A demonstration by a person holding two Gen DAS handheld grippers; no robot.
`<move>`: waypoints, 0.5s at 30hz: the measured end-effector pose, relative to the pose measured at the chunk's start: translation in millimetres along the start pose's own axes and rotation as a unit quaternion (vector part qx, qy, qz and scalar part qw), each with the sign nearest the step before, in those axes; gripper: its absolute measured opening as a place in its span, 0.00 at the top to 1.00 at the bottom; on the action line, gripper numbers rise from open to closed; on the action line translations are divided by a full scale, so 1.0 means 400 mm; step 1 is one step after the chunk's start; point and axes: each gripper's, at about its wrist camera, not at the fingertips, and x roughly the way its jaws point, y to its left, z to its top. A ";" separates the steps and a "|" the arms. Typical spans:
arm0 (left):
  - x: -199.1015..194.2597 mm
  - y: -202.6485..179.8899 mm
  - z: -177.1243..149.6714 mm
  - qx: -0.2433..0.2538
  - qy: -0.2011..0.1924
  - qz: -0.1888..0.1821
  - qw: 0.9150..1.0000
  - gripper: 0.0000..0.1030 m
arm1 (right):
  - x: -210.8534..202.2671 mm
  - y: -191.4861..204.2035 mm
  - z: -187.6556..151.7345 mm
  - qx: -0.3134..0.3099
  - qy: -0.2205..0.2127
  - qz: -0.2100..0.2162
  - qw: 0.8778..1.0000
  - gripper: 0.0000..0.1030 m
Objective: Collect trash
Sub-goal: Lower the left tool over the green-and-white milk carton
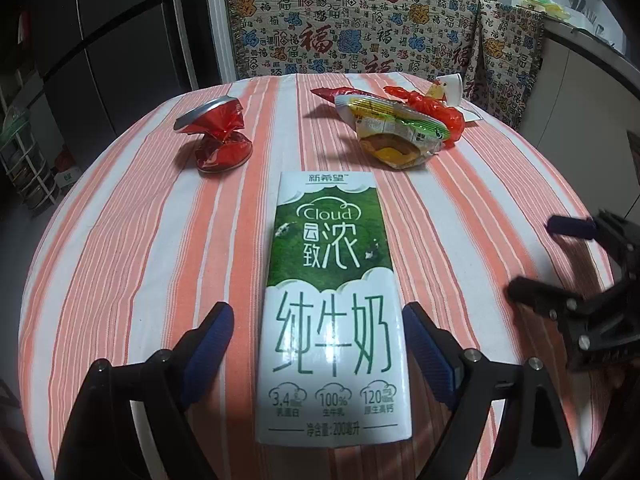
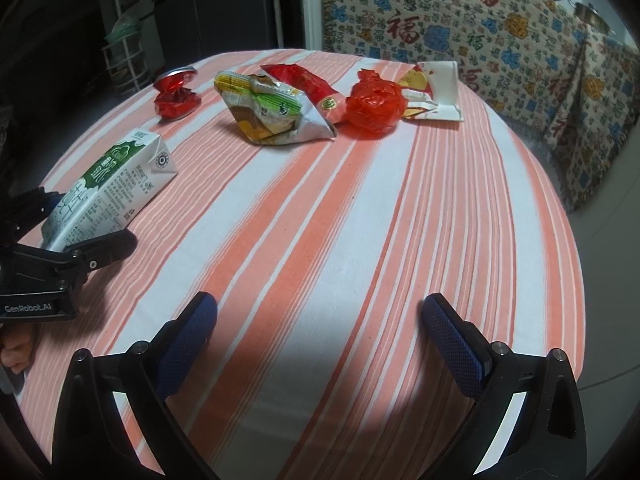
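L gripper point(image 1: 318, 344): released, I've got it straddling the milk carton point(image 1: 334, 304), pads clear of its sides, lined up for a pinch.
Carton: flat, near table point(image 2: 360, 240) edge on my left.
R gripper point(image 2: 320, 344): released, nothing btw pads, parked clear.
Other trash: crushed can point(image 1: 216, 136), wrappers point(image 1: 400, 128) twd far edge.

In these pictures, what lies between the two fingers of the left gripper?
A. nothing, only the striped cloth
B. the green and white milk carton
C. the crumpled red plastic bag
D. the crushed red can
B: in the left wrist view the milk carton lies flat on the striped tablecloth between the spread blue pads of the left gripper, which do not press on it; the crushed red can sits farther back.
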 end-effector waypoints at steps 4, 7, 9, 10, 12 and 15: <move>0.000 0.001 0.000 0.000 0.000 -0.001 1.000 0.14 | 0.008 0.006 0.074 -0.036 -0.036 0.011 0.999 0.07; 0.000 0.001 0.000 0.000 0.000 -0.001 1.000 0.14 | 0.016 0.020 0.149 -0.065 -0.069 0.030 0.995 0.07; 0.000 0.001 0.000 0.000 0.000 0.000 1.000 0.14 | 0.036 0.032 0.197 -0.077 -0.075 0.045 0.993 0.09; 0.000 0.001 0.000 -0.001 0.000 0.000 1.000 0.14 | 0.054 0.041 0.224 -0.082 -0.071 0.054 0.993 0.11; 0.000 0.001 0.000 -0.001 0.000 0.000 1.000 0.14 | 0.092 0.058 0.255 -0.096 -0.055 0.061 0.992 0.14; 0.000 0.001 0.000 -0.001 0.000 -0.001 1.000 0.14 | 0.143 0.082 0.274 -0.118 -0.033 0.051 0.991 0.16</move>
